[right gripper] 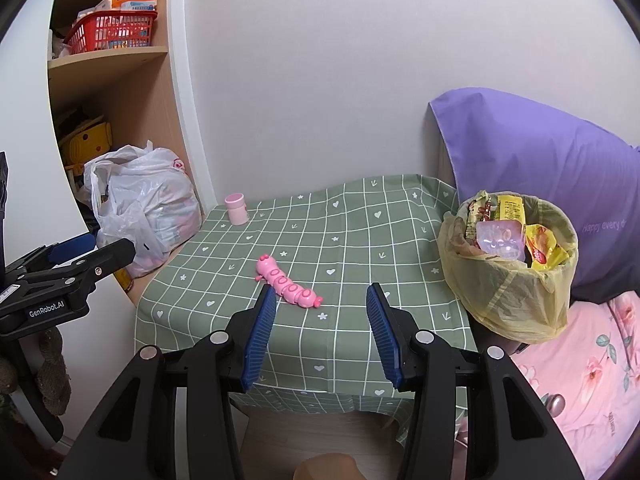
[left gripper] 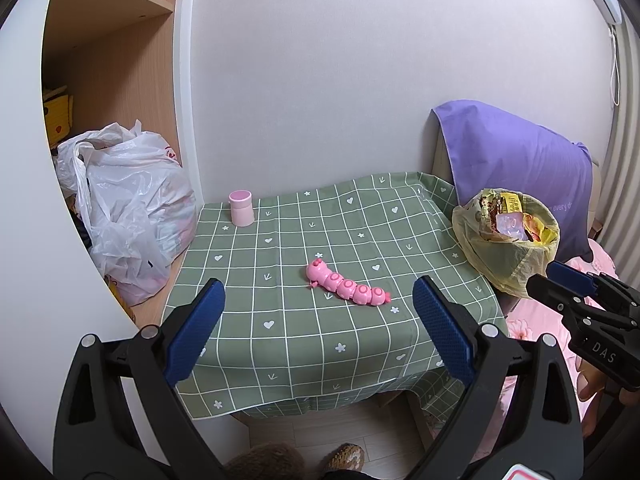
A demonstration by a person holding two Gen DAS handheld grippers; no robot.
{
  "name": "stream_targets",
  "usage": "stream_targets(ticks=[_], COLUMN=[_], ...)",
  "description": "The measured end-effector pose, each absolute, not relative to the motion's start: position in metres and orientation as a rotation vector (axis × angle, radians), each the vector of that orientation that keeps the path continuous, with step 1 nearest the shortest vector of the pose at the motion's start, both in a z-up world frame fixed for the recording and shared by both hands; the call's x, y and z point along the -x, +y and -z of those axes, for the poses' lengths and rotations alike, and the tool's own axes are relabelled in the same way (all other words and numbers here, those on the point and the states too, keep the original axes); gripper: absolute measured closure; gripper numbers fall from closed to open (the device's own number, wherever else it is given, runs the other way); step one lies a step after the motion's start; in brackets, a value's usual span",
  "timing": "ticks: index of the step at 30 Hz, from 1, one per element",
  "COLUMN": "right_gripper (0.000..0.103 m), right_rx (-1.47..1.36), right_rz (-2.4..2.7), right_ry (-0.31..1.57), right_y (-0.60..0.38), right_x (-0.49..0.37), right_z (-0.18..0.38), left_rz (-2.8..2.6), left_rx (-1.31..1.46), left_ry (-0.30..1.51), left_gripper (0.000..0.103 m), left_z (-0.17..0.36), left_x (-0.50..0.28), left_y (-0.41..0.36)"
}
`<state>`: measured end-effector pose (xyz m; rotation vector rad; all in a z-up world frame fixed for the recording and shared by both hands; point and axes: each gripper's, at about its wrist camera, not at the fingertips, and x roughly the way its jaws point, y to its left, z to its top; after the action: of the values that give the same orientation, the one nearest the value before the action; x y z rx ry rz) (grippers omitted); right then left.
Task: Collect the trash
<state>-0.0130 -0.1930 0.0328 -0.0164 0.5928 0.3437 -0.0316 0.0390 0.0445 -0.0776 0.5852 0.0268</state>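
A yellow trash bag [left gripper: 505,236] [right gripper: 508,264] full of wrappers stands at the right edge of the green checked table [left gripper: 320,332] [right gripper: 344,236]. A pink caterpillar toy [left gripper: 346,285] [right gripper: 288,282] lies mid-table and a pink cup [left gripper: 241,207] [right gripper: 236,208] stands at the back left. My left gripper [left gripper: 319,330] is open and empty above the table's front edge. My right gripper [right gripper: 321,334] is open and empty near the front edge; it also shows in the left wrist view [left gripper: 560,280] beside the bag.
A white plastic bag [left gripper: 124,208] [right gripper: 144,208] sits on the low shelf left of the table. A red basket [right gripper: 112,32] is on an upper shelf. A purple pillow [right gripper: 540,172] and pink bedding [right gripper: 580,368] lie to the right.
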Motion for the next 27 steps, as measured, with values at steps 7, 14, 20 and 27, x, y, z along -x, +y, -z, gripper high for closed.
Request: stream_targets(ticks=[7, 14, 20, 27], right_gripper=[0.058, 0.058, 0.058, 0.058], right_rx=[0.019, 0.011, 0.018, 0.022], right_rz=[-0.337, -0.324, -0.312, -0.274], right_ry=[0.588, 0.585, 0.579, 0.587], right_y=[-0.1881, -0.1866, -0.1866, -0.1938], right_x=[0.0145, 0.0152, 0.0164, 0.0143], right_z=[-0.0345, -0.0358, -0.0363, -0.0333], left_rz=[-0.020, -0.016, -0.016, -0.015], left_rx=[0.075, 0.075, 0.072, 0.066], left_ry=[0.586, 0.584, 0.587, 0.597], left_gripper=[0.013, 0.013, 0.013, 0.013], left_z=[-0.0435, -0.0428, -0.0416, -0.0357], left_x=[0.0293, 0.0299, 0.0284, 0.0211], left_y=[0.0416, 0.0403, 0.0390, 0.0378])
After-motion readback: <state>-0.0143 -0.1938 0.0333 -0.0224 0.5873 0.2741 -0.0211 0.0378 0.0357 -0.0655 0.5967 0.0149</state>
